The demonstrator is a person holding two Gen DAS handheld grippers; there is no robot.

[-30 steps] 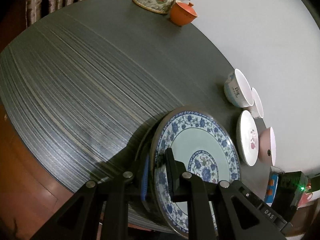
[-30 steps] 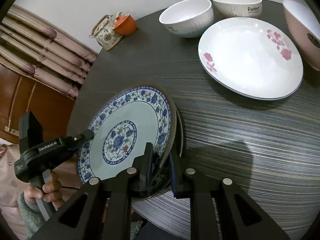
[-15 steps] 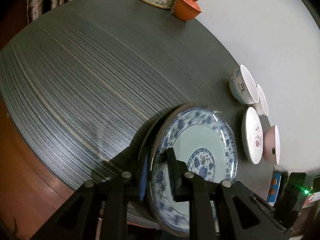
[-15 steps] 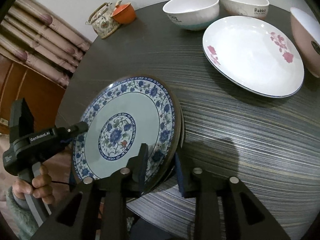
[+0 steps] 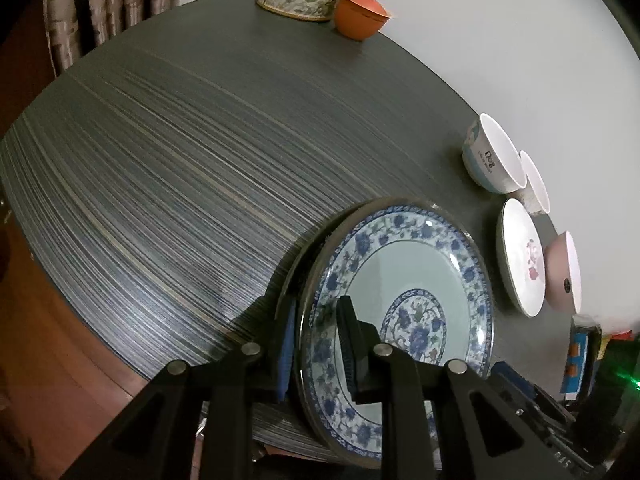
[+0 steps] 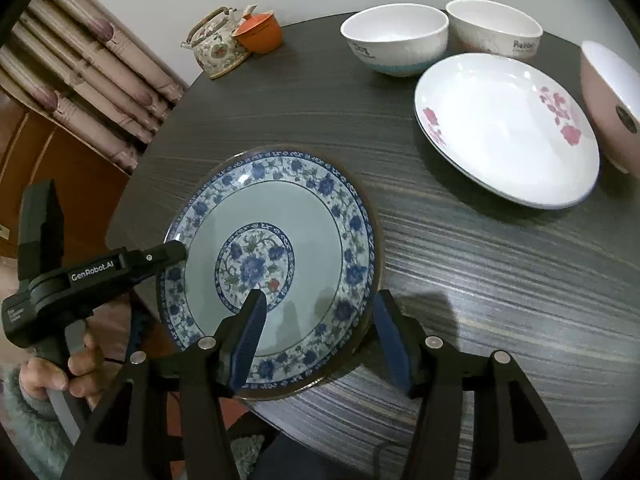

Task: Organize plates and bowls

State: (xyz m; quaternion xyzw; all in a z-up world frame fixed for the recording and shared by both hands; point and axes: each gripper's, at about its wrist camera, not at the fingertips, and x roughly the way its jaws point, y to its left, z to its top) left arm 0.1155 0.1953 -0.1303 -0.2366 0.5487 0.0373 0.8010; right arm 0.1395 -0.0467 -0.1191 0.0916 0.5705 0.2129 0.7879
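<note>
The left gripper is pinching the blue plate at the bench edge; the right gripper jaws are gaping beside its rim. Next, probably stacking with the white plate.

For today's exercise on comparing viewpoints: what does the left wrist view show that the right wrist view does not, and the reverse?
Only the left wrist view shows the left gripper from behind, shut on the rim of the blue floral plate, plus a green light at the right edge.

Only the right wrist view shows the person's hand and the right gripper open astride the plate's near edge.

Both show the plate, the white plate with pink flowers, the pink bowl, the teapot and the table.
</note>
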